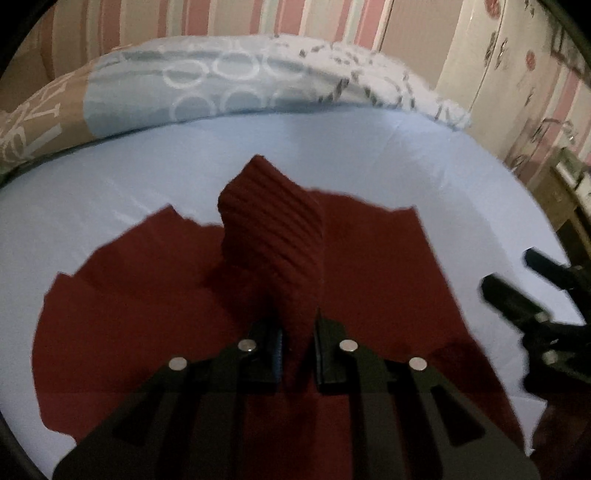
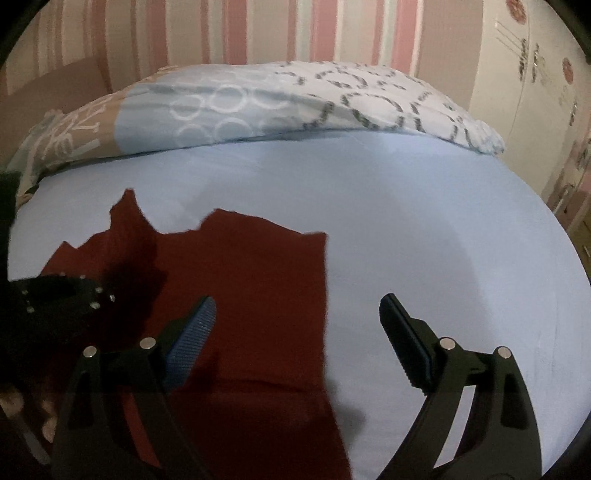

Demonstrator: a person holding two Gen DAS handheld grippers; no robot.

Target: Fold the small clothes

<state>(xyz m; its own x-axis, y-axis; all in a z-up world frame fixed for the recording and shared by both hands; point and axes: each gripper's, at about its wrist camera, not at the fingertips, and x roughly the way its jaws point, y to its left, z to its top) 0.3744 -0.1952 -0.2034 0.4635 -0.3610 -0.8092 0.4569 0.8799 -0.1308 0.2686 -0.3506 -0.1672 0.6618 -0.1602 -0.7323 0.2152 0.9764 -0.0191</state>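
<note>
A dark red knit garment [image 1: 155,314] lies spread on the light blue bed sheet [image 1: 110,192]. My left gripper [image 1: 297,350] is shut on a ribbed part of the garment [image 1: 273,229] and holds it raised above the rest. In the right wrist view the garment [image 2: 251,295] lies at the left. My right gripper [image 2: 297,328] is open and empty, just above the garment's right edge and the sheet [image 2: 424,229]. The right gripper also shows at the right edge of the left wrist view [image 1: 532,299]. The left gripper's body shows at the left of the right wrist view [image 2: 59,299].
A patterned blue, white and tan duvet [image 1: 229,85] is bunched along the far side of the bed, also in the right wrist view [image 2: 288,99]. A striped pink wall [image 2: 258,29] stands behind. Furniture [image 1: 569,184] stands off the bed's right side.
</note>
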